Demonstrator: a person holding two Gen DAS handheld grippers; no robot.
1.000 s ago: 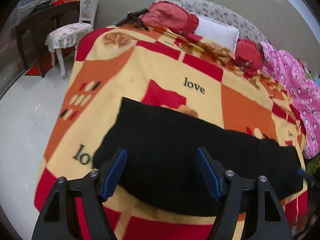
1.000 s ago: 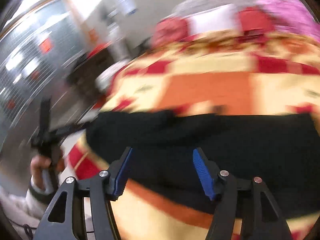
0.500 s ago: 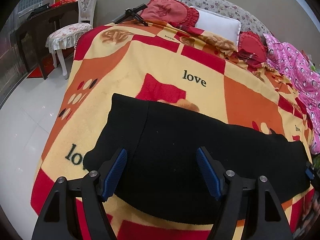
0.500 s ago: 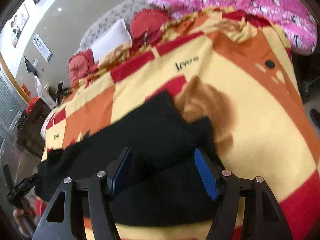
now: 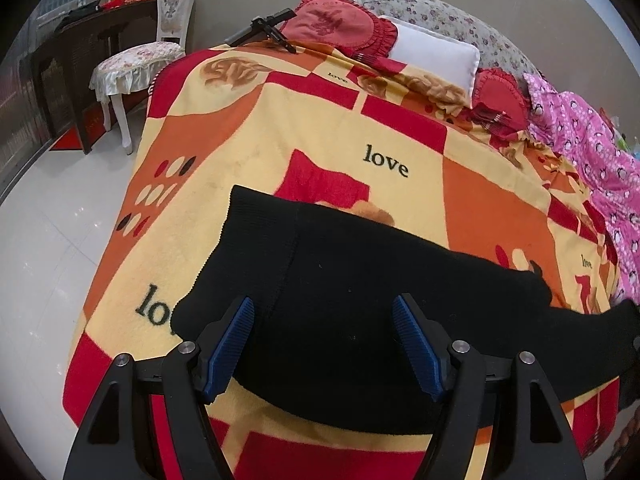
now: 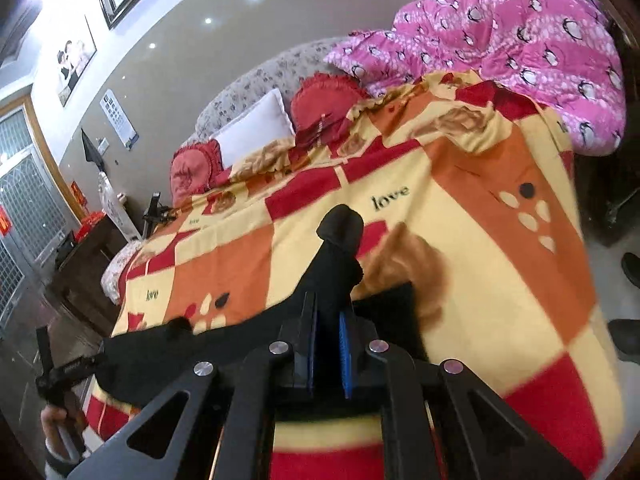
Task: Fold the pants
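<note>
Black pants (image 5: 360, 292) lie across the near part of a bed on a red, orange and yellow blanket (image 5: 280, 128). My left gripper (image 5: 324, 340) is open and empty above the pants' left end. My right gripper (image 6: 328, 352) is shut on the pants' right end (image 6: 336, 264) and holds a bunch of black cloth lifted above the blanket. The rest of the pants (image 6: 160, 352) stretches left toward the left gripper's handle (image 6: 60, 376), seen in the right wrist view.
Pillows (image 5: 432, 56) and red cushions (image 5: 340, 24) lie at the bed's head. A pink quilt (image 6: 520, 48) is heaped on the bed's right side. A white chair (image 5: 144, 56) and a dark desk (image 5: 80, 48) stand left of the bed. A tripod (image 5: 268, 32) lies near the pillows.
My right gripper has closed on the right end of the pants and raised it. My left gripper has stayed open over the left end, moved slightly.
</note>
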